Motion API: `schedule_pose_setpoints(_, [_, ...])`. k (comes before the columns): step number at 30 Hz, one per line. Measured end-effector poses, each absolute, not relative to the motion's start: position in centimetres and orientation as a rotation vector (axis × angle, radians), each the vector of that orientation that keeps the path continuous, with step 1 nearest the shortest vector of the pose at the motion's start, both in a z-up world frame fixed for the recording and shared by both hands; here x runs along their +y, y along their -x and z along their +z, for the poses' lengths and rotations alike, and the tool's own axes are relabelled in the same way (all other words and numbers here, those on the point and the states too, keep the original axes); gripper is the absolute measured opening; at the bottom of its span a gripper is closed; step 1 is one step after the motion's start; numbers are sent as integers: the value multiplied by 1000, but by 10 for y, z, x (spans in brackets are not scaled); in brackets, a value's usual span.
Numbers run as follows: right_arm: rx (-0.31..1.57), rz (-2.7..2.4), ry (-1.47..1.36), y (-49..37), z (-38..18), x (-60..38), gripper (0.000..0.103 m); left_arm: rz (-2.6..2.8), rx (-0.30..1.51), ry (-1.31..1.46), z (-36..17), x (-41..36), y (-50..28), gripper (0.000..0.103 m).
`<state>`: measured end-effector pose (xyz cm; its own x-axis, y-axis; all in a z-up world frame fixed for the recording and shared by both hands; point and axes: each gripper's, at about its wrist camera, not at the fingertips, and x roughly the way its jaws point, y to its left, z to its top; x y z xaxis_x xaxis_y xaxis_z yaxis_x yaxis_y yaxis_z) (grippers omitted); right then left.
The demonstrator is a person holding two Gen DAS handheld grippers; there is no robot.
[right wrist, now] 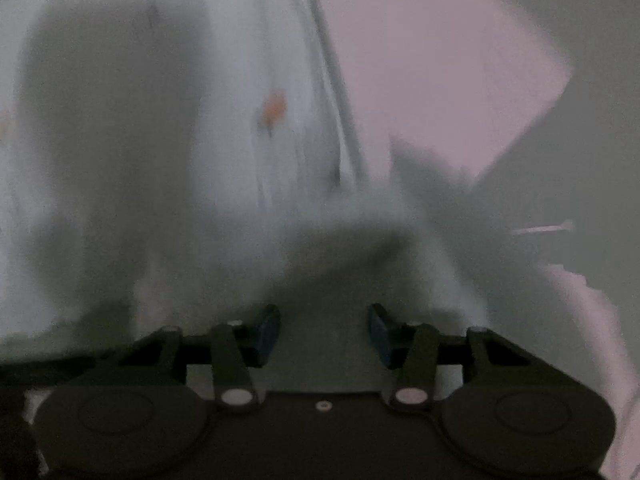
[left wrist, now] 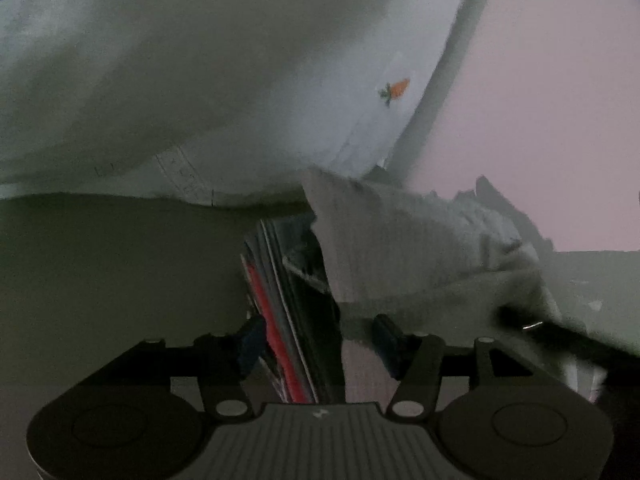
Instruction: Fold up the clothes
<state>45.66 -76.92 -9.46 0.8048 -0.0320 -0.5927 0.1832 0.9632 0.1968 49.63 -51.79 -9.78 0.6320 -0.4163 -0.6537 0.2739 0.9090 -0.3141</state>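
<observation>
Two hand-held grippers, left (left wrist: 320, 340) and right (right wrist: 324, 334), stand agape, empty, over the pale carrot-print garment (left wrist: 224, 72) on the pink surface (left wrist: 540, 100). Soft, light, limp: pinch its seamed edge (left wrist: 436, 92).

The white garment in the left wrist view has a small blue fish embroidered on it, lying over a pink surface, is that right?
Not quite. The mark on the white garment is a small orange carrot with a green top, not a blue fish; the left wrist view shows it clearly. The rest holds: the pink surface shows beside the garment's edge.
</observation>
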Motion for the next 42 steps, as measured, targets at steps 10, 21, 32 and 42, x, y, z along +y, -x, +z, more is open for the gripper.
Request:
schedule_pose_setpoints(10, [477,-199,-225,-416,-47,-740,92,-462,664,111,-43,-500,-450,73])
schedule_pose_setpoints(21, [383,-85,-212,-305,-18,-680,103,-401,757,152,-58,-442,-332,88])
schedule_pose_setpoints(32, [358,3,-215,-231,3,-592,103,-252,449,154,-9,-335,-252,101])
schedule_pose_setpoints(42, [326,35,-156,-154,26,-438,103,-236,439,126,13,-209,-161,103])
